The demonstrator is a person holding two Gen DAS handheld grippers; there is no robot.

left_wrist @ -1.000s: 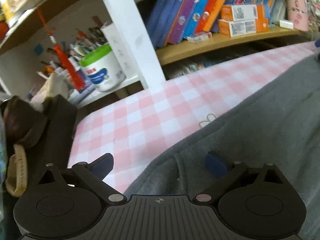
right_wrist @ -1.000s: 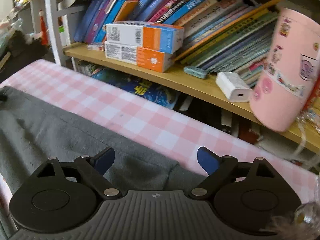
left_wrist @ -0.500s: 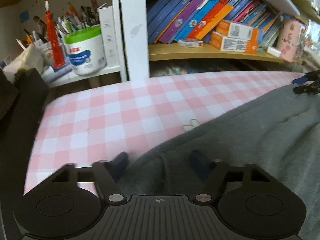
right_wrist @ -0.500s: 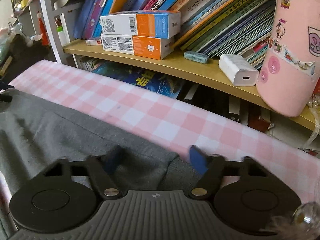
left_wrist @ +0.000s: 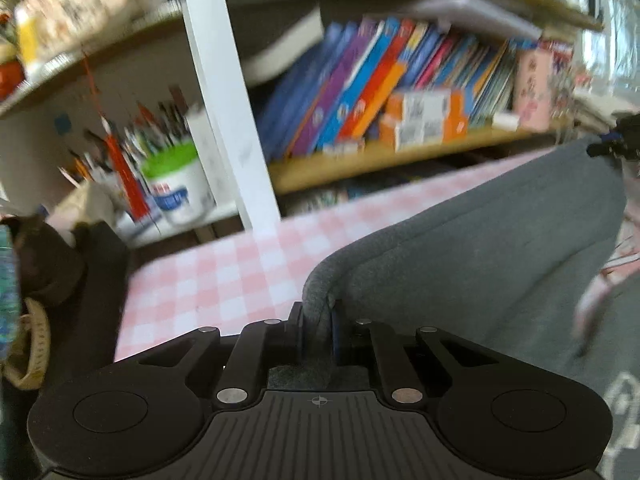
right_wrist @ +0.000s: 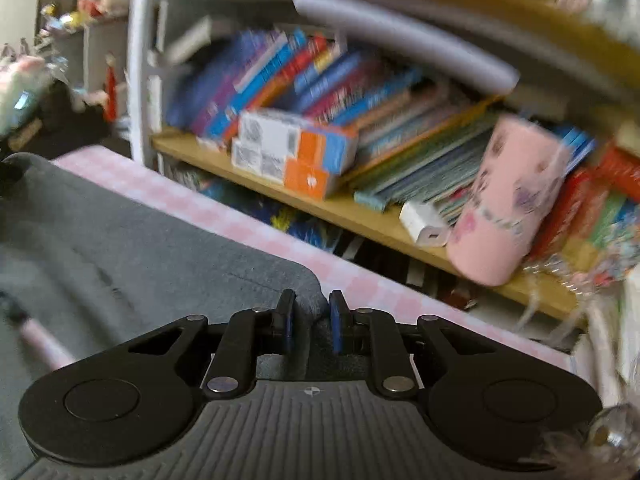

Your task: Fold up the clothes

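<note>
A grey sweatshirt (left_wrist: 480,248) lies over the pink-and-white checked tablecloth (left_wrist: 224,276). My left gripper (left_wrist: 316,328) is shut on a corner of its far edge and holds that corner lifted off the cloth. My right gripper (right_wrist: 310,328) is shut on the other corner of the same grey sweatshirt (right_wrist: 132,240), also lifted. The edge is stretched between the two grippers. The right gripper shows small at the far right of the left wrist view (left_wrist: 612,142). A white print shows on the garment at the lower right of the left wrist view.
A wooden bookshelf (right_wrist: 360,216) with leaning books, stacked orange-and-white boxes (right_wrist: 296,156), a white charger and a pink cup (right_wrist: 508,204) runs behind the table. A white upright (left_wrist: 224,96), a green-lidded pen tub (left_wrist: 176,184) and a dark chair back (left_wrist: 100,280) stand at left.
Both grippers went from open over the garment's far edge to shut on its corners. Both have since lifted, raising the grey edge off the tablecloth; the views are blurred by motion.
</note>
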